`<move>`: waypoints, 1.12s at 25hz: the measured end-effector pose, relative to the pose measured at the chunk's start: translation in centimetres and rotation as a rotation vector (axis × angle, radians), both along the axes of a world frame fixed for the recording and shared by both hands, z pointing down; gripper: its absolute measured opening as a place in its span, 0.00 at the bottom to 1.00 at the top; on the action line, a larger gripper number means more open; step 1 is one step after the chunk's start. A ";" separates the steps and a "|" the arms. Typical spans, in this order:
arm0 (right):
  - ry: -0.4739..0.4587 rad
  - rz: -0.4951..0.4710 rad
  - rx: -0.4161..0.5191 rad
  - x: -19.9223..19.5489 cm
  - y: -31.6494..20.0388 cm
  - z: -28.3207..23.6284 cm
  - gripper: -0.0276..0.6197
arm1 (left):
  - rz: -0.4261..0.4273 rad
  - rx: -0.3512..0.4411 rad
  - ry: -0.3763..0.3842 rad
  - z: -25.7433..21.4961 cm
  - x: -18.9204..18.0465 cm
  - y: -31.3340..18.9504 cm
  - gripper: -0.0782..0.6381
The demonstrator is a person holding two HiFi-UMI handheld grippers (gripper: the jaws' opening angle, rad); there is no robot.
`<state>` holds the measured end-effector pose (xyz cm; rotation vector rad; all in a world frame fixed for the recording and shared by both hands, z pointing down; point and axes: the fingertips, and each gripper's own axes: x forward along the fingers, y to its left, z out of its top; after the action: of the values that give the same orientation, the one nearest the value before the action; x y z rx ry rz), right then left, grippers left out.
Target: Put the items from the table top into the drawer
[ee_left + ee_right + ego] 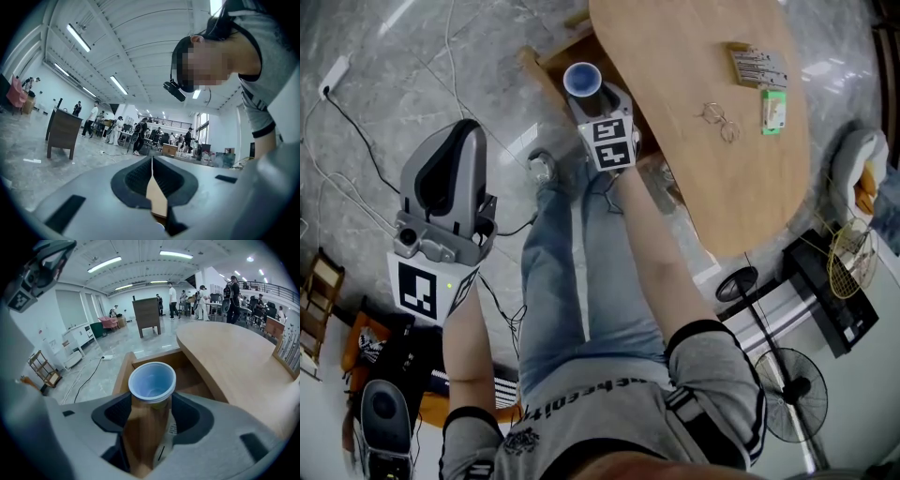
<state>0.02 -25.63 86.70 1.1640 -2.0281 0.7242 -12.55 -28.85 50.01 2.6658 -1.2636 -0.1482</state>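
The carrying step is in hand, I'd say: the right claw [151, 401] is clenched on a tall cup [152, 380], its jaws set wide against the tan sides with the pale blue mouth standing up past its tips. Just beyond and below the claw lies the open drawer [123, 373], and the curved table [234, 357] runs off to the claw's right. The next move, to my eye, is to bring the cup down inside the drawer's walls, clear of the table's overhanging edge, and only then let go. The left claw [151, 165] points level out into the room with its jaws pressed together on nothing. A flat pack [757, 66], a small green and white box [774, 110] and a wire loop thing [719, 120] lie on the table well off from the right claw, too small to name properly. The claw covers the cup's lower half, and cup and claw together hide most of the drawer's floor, so I can't tell what lies in it.
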 end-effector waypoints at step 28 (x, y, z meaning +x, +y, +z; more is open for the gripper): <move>-0.038 0.258 0.108 4.0 4.8 -9.2 0.05 | 0.123 0.025 -0.022 -3.4 2.7 2.6 0.13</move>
<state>4.01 -20.88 77.54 1.5040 -1.9900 0.7725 -9.88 -26.26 46.56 2.7642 -1.1068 -0.1183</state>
